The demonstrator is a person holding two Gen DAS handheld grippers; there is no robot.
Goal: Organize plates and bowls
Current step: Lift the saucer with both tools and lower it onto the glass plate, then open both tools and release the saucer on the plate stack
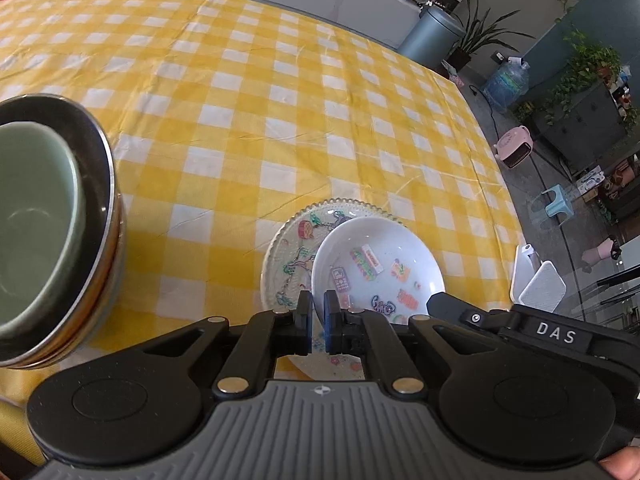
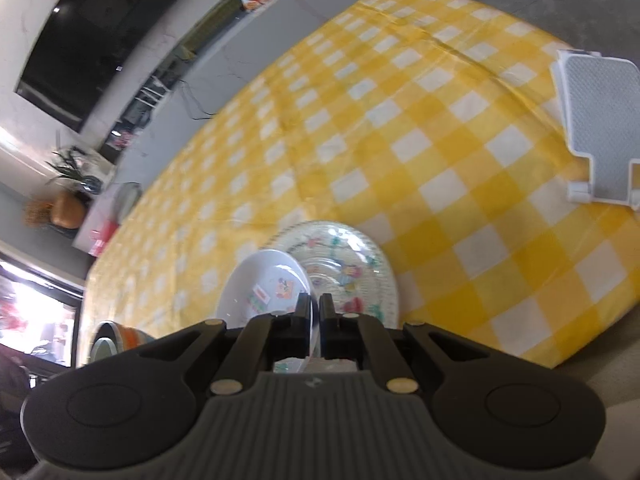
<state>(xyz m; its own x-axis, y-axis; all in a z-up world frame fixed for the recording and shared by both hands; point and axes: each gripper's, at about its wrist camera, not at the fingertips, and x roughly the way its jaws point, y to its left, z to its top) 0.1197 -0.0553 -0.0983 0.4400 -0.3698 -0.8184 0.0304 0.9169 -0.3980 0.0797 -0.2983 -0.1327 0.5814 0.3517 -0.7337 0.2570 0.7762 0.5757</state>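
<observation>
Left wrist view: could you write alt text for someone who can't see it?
The left hand-held gripper is shut on the rim of a white bowl resting on a clear patterned plate. Left, a green bowl sits nested in a metal bowl on a yellow checked tablecloth.

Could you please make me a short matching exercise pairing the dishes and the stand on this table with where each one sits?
Things:
1. white dish
2. patterned plate
3. green bowl
4. white stand

Places or states:
A. nested inside a metal bowl
B. gripped at its rim by both the left gripper and the right gripper
C. lying flat on the checked tablecloth, under another dish
D. near the table's edge, apart from the dishes

Pairs: 1-B, 2-C, 3-A, 4-D
</observation>
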